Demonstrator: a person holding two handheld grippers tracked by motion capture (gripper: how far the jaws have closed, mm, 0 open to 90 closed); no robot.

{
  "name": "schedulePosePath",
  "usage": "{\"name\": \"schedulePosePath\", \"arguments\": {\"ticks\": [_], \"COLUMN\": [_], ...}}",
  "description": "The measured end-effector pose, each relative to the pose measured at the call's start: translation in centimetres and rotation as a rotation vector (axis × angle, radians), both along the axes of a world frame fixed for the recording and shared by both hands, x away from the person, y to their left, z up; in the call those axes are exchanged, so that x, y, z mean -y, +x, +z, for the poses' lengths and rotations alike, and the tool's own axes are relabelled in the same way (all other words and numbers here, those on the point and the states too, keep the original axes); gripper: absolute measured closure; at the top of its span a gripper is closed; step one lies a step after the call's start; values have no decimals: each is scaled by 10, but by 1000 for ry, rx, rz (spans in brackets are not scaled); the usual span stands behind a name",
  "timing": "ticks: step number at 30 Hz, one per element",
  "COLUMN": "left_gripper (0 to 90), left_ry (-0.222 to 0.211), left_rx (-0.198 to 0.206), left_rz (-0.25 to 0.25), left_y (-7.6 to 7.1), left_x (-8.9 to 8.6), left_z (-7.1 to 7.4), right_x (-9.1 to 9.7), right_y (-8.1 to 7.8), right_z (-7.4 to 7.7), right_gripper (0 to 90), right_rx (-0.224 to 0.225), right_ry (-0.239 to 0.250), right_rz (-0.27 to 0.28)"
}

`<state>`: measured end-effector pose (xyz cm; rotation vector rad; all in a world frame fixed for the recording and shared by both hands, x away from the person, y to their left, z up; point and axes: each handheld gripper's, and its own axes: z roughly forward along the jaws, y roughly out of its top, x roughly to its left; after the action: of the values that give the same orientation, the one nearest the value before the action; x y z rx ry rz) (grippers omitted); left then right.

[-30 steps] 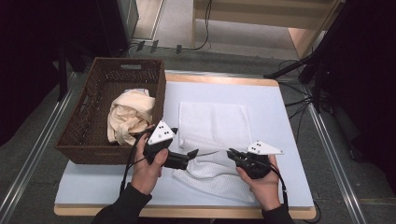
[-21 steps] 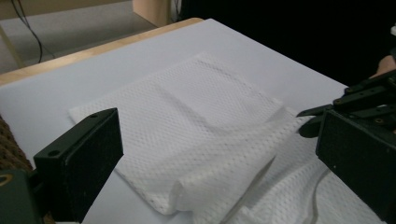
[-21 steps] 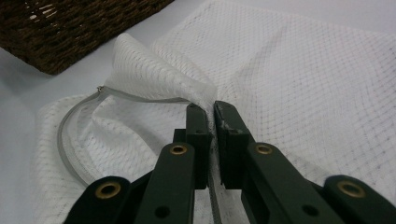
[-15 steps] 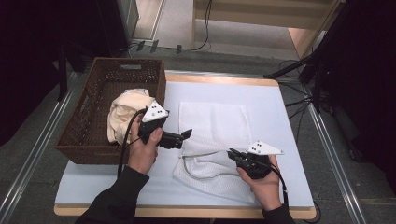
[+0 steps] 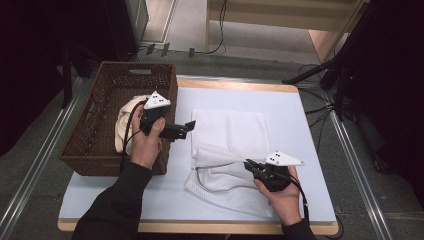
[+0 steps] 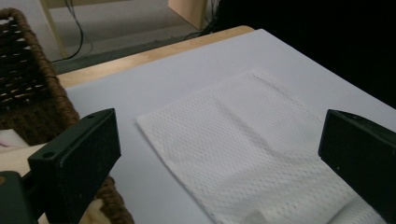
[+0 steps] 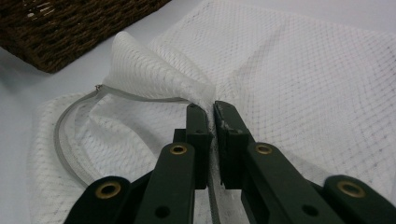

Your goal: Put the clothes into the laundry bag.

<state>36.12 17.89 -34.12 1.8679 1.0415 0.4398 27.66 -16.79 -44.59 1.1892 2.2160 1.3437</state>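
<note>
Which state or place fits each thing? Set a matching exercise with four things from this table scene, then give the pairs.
Things:
1. left gripper
2. right gripper
3. cream cloth
4. wicker basket

States or places:
A. lies inside the basket
B. jaws wide open, holding nothing
C. stands at the table's left edge
D. jaws shut on the white mesh bag

Pairs: 1-B, 2-D, 3-A, 4-C
</note>
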Motion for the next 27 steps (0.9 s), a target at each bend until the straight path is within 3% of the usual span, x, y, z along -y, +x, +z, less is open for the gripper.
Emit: {"name": "schedulePosePath", "arguments": {"ticks": [6, 12, 17, 20, 23, 27], "left_gripper": [0, 0, 0, 0, 0, 0], "left_ry": [5, -65, -75, -70, -17, 3], "left_rx": [-25, -96, -139, -152, -180, -230], "left_rz": [97, 164, 221, 254, 282, 298], "left_y": [21, 39, 51, 56, 63, 70], "left_x": [-23, -54, -74, -85, -91, -100], "left_z": [-5, -14, -22, -22, -22, -28], "right_x": [0, 2, 2, 2, 2, 2], "right_y": [0, 0, 1, 1, 1, 1], "right_z": [0, 0, -1, -1, -1, -1], "right_gripper": [851, 850, 850, 850, 850, 849], "right_rx": [0, 4, 2, 2, 1, 1], "right_ry": [-2, 0, -1, -3, -2, -3], "right_rz": [2, 0, -1, 1, 0, 1]}}
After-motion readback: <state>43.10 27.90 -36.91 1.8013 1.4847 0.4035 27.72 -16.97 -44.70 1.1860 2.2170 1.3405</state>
